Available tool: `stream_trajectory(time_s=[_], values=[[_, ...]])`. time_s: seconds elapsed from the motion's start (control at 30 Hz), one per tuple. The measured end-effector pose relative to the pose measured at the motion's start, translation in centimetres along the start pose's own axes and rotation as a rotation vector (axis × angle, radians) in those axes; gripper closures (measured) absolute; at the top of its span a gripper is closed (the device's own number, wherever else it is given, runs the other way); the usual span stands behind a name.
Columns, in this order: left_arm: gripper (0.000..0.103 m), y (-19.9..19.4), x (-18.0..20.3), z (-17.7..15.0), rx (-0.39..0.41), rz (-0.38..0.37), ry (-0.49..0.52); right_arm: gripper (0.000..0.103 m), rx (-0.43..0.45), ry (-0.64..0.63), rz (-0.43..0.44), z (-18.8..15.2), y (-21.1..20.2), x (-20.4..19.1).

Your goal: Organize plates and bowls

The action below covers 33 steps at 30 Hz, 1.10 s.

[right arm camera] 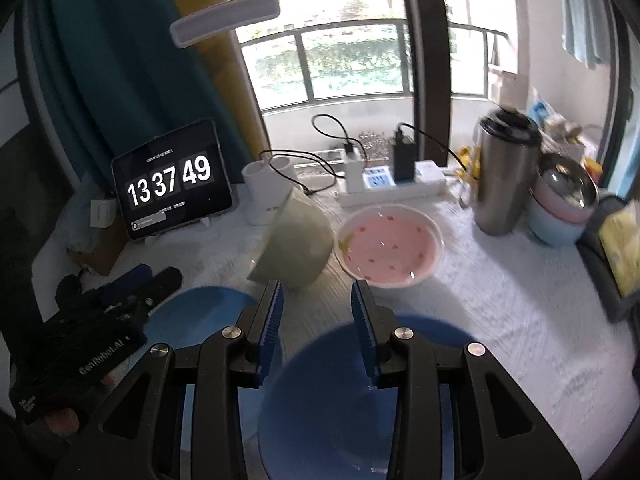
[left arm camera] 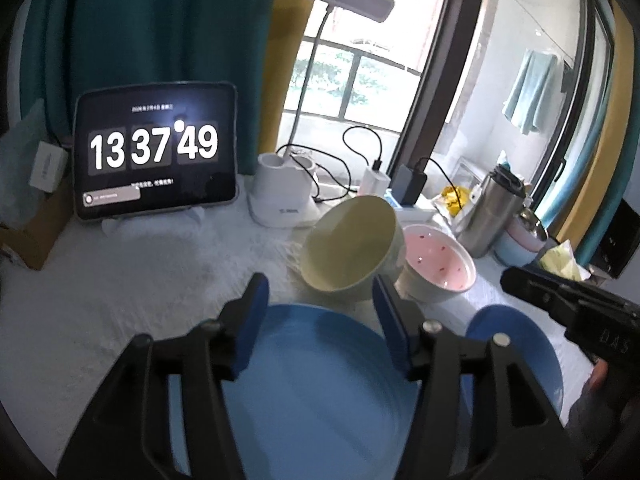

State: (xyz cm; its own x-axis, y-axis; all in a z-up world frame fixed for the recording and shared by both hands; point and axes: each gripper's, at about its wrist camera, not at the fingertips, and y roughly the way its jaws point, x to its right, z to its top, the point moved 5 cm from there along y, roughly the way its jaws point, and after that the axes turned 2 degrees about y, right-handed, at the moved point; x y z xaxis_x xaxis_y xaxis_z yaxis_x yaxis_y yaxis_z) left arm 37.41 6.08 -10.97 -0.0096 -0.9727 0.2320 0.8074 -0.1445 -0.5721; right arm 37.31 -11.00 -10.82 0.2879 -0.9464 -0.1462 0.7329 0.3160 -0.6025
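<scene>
Now my left gripper (left arm camera: 320, 300) hangs with jaws apart over the near blue plate (left arm camera: 320, 392), gripping nothing; my right gripper (right arm camera: 318, 308) is likewise parted and empty above the second blue plate (right arm camera: 328, 400). Ahead, the pale green bowl (left arm camera: 352, 240) leans tipped against the pink bowl (left arm camera: 440, 260); I judge it should be righted first, approached slowly by its rim, so nothing rolls on the white cloth (left arm camera: 140, 280).
</scene>
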Motion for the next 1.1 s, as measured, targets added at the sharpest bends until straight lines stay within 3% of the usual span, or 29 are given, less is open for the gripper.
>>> stream_trajectory(time_s=[0.33,0.5,0.63,0.97,1.1], values=[[0.047,3.3,-1.0,1.0,-0.057,-0.025,-0.062,0.066,-0.023,-0.113,-0.016,4.0,3.5,-2.3],[0.047,5.0,-1.7,1.4,-0.101,-0.008,-0.125,0.066,-0.067,-0.063,0.024,5.2,5.9,-2.8],[0.047,6.4,-2.2,1.5,-0.130,-0.009,-0.169,0.066,-0.098,-0.050,0.007,6.1,8.4,-3.0],[0.047,9.1,-1.8,0.6,-0.192,-0.018,-0.164,0.066,-0.190,-0.041,-0.046,5.3,13.5,-1.9],[0.047,10.6,-1.7,0.2,-0.224,-0.016,-0.163,0.066,-0.175,-0.067,-0.074,5.1,14.0,-2.0]])
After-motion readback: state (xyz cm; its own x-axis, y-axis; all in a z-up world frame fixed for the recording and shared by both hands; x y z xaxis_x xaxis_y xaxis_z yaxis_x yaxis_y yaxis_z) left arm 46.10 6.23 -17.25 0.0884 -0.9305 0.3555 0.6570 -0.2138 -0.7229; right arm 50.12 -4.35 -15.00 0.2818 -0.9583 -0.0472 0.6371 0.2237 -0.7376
